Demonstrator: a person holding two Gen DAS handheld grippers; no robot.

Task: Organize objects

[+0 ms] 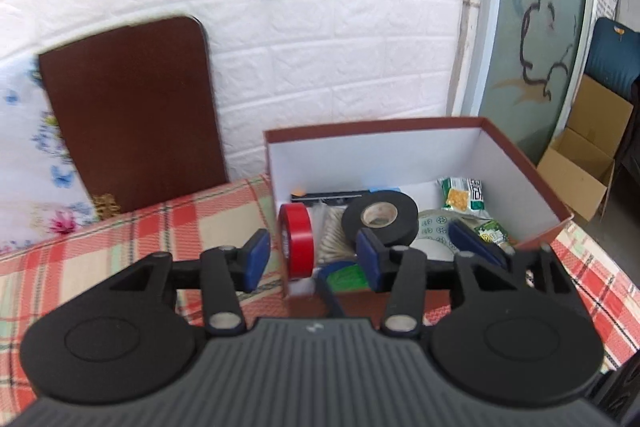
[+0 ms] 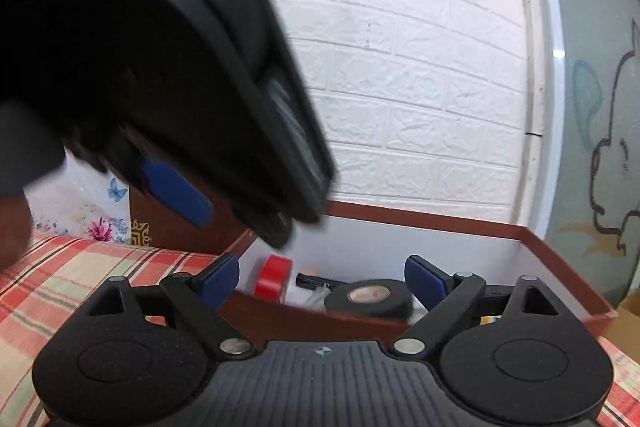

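Note:
An open maroon box (image 1: 532, 171) with a white inside stands on the plaid cloth. In it are a red tape roll (image 1: 298, 239) on edge at the near left wall, a black tape roll (image 1: 380, 217), a white tape roll (image 1: 434, 227), a blue-green roll (image 1: 342, 275), snack packets (image 1: 464, 197) and a black pen (image 1: 332, 195). My left gripper (image 1: 314, 259) is open, above the box's near left corner, the red roll between its pads. My right gripper (image 2: 322, 285) is open over the box's near wall (image 2: 312, 319); the red roll (image 2: 272, 277) and black roll (image 2: 368, 297) lie beyond it. The left gripper's body (image 2: 160, 67) hangs at upper left in the right wrist view.
A dark brown board (image 1: 128, 115) leans on the white brick wall behind the table. A floral cloth (image 1: 24, 163) is at far left. An open cardboard box (image 1: 584, 155) sits on the floor at right by a glass door (image 1: 532, 27). Plaid tablecloth (image 1: 120, 251) spreads left of the box.

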